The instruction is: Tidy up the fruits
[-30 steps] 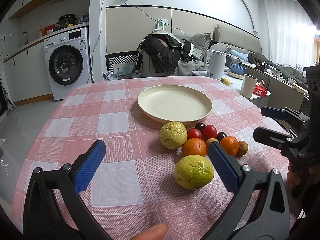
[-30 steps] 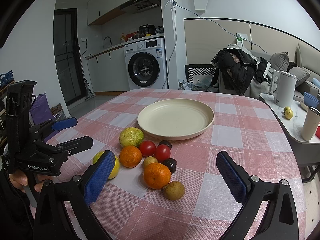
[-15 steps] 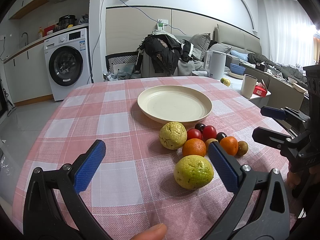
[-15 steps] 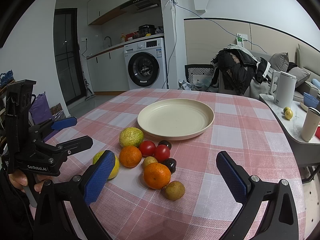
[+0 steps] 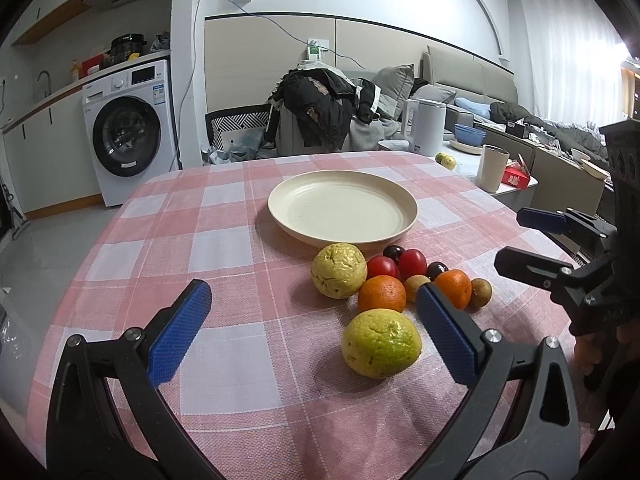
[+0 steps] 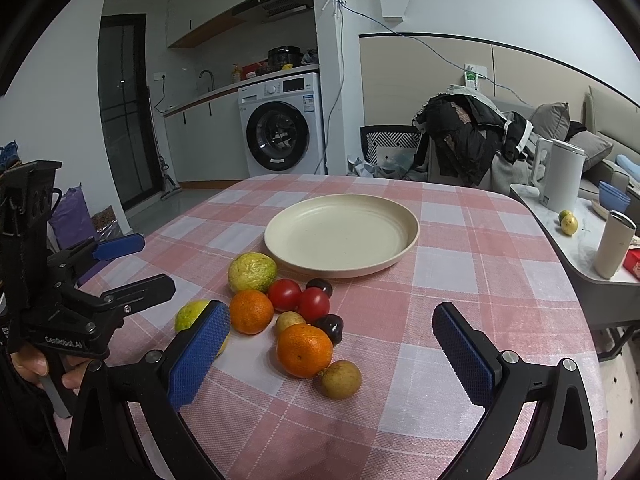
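Both grippers, left (image 5: 312, 316) and right (image 6: 332, 344), spread wide and empty; fruit pile (image 6: 296, 316) on bench beside empty plate (image 6: 408, 240); take nearest green citrus (image 5: 380, 343) centred, squeeze gently.

A lived-in home: washing machine (image 6: 283, 125) under a kitchen counter (image 6: 224, 90), sofa (image 5: 460, 84) beside it.

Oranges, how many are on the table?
2. One orange sits near the big yellow-green fruits, beside a red tomato. The other orange is closer to the camera, touching a small brown fruit. None looks hidden.
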The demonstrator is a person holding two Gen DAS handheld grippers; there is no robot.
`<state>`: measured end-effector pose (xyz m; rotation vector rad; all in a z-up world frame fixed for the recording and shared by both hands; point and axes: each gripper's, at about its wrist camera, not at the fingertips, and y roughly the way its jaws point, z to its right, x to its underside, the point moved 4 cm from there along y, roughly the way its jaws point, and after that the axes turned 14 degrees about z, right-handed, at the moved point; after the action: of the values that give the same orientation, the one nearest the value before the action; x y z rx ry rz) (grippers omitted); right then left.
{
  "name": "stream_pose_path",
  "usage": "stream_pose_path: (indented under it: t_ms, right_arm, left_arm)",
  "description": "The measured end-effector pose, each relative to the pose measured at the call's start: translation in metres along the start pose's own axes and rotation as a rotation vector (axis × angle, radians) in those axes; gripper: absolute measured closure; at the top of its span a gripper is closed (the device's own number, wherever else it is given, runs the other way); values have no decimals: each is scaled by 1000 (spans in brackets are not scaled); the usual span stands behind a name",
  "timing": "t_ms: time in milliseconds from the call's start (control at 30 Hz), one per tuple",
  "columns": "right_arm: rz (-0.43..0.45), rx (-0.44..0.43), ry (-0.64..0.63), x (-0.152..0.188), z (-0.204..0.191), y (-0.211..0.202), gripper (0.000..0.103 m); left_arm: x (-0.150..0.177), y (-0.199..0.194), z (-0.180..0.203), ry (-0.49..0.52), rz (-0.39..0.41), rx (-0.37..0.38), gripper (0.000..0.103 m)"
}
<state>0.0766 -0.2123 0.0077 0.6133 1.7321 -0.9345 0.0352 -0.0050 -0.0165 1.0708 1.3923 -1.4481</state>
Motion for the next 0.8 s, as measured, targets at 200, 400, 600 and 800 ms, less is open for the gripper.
stream_pose_path:
  t_ms: [200, 400, 600, 800]
  right_arm:
    - [-5, 3, -10, 0, -1, 1, 0]
    - [-22, 15, -1, 1, 2, 4, 0]
    - [-20, 16, 27, 1, 6, 3, 0]
    - [-37, 17, 16, 3, 8, 6, 0]
  left_arm:
    - [-1, 0, 6, 24, 3, 21, 1]
    - [0, 1, 6, 30, 1, 28, 1]
    - [2, 3, 7, 24, -3, 35, 1]
    - [4, 6, 7, 15, -12, 47, 1]
